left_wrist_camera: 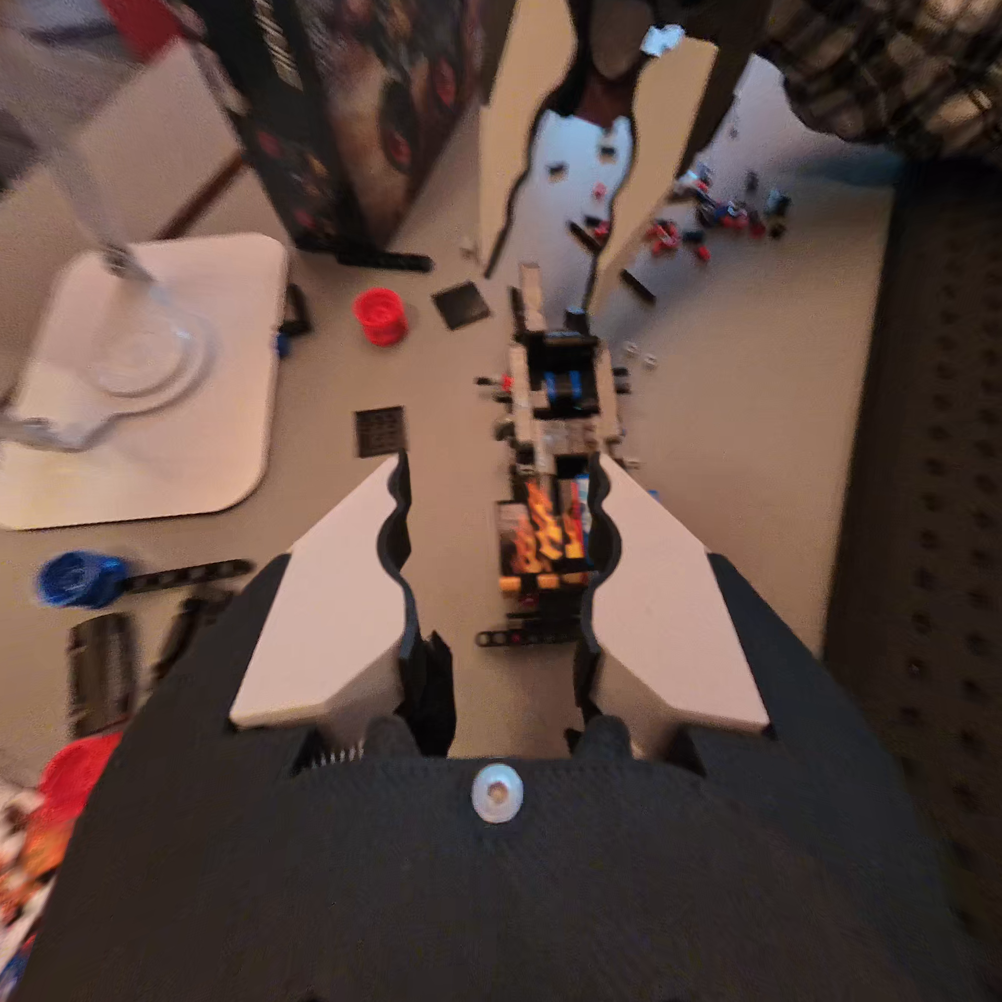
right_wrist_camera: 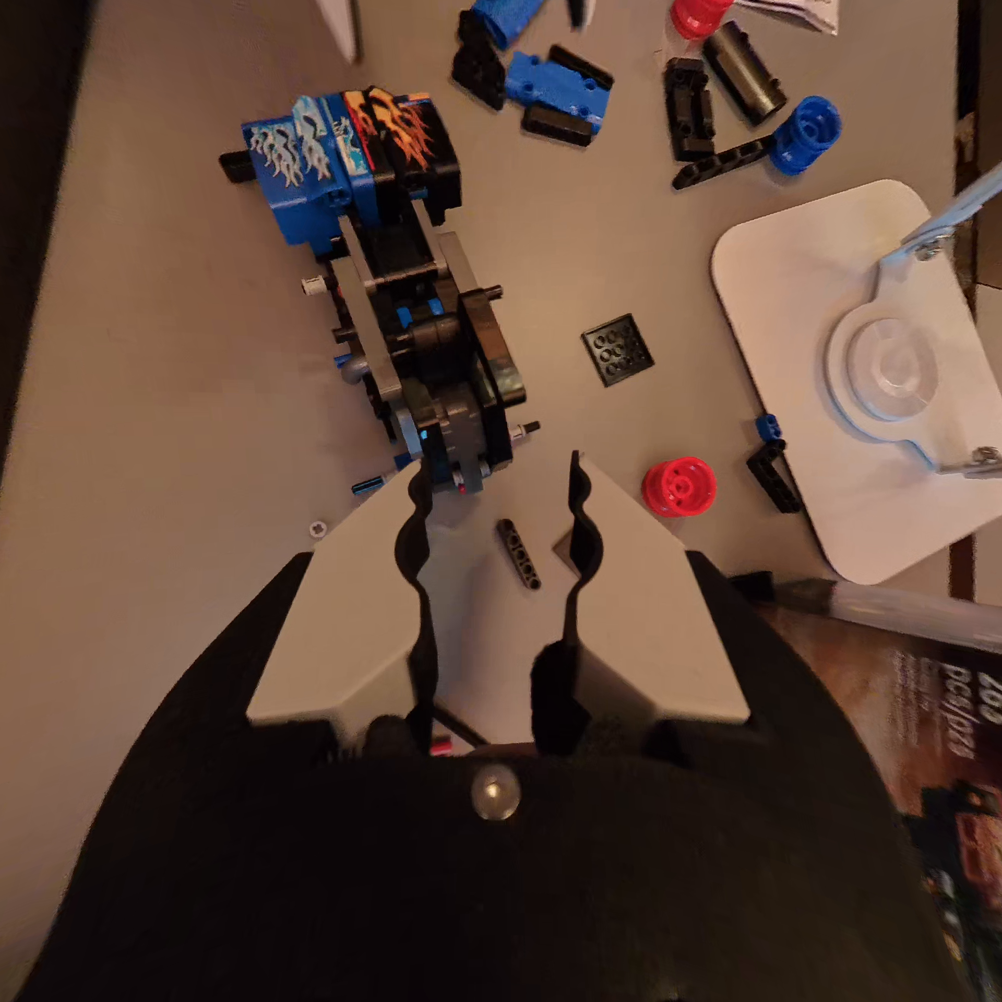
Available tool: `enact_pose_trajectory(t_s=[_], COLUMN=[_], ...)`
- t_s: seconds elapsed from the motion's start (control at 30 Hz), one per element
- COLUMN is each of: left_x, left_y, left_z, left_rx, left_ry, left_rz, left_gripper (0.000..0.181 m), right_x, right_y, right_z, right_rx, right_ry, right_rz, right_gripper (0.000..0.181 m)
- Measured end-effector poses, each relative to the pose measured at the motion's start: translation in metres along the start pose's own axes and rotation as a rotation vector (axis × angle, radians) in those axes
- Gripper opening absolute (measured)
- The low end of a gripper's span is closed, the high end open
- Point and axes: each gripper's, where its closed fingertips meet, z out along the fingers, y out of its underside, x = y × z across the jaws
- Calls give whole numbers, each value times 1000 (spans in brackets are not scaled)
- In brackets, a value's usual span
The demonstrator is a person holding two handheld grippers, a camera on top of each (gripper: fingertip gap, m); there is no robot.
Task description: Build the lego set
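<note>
A part-built lego vehicle lies on the beige table, with blue and black flame-printed panels at its far end. In the left wrist view the same vehicle lies straight ahead, flame panel nearest. My left gripper is open and empty, its right finger beside the flame panel. My right gripper is open and empty, its left fingertip close to the vehicle's near end. A short black beam lies on the table between the right fingers. The right gripper also shows far off, open.
A red wheel hub, a black square plate, a blue hub and blue and black parts lie around. A white base with a clear stand is at the right. The set's box stands behind. Small parts lie far right. There is about 12 cm between the tips of the two grippers. From my right tips it is roughly 9 cm to the red wheel hub; from my left, 15 cm. Seen from the left wrist view as well.
</note>
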Motion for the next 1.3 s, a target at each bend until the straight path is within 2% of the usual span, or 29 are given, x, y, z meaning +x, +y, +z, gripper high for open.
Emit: enact_pose_trajectory(t_s=[0.23,0.43,0.6,0.73,0.93,1.03,1.2,1.3], left_x=[-61,-97,-146,-176,-207,-216,-217,-216], left_y=[-36,-69,-83,-88,-74,-62,-63,-59], left_z=[-59,-88,-90,-85,-70,-63,-60,-62], left_rx=[120,116,53,47,-16,-34,31,13], left_ry=[-312,-402,-528,-544,-545,-548,-521,-524], left_rz=[46,109,201,225,248,245,220,225], left_gripper=[54,54,52,52,57,56,44,37], right_x=[20,38,73,111,178,211,261,282], right_y=[-26,-49,-73,-92,-109,-107,-91,-80], right_z=[-42,-71,-96,-118,-146,-150,-144,-140], right_rx=[103,99,107,153,166,143,104,71], right_ry=[126,248,377,477,606,636,653,647], right_rz=[10,-38,-62,-46,-23,0,66,87], right_gripper=[49,53,60,61,65,66,74,69])
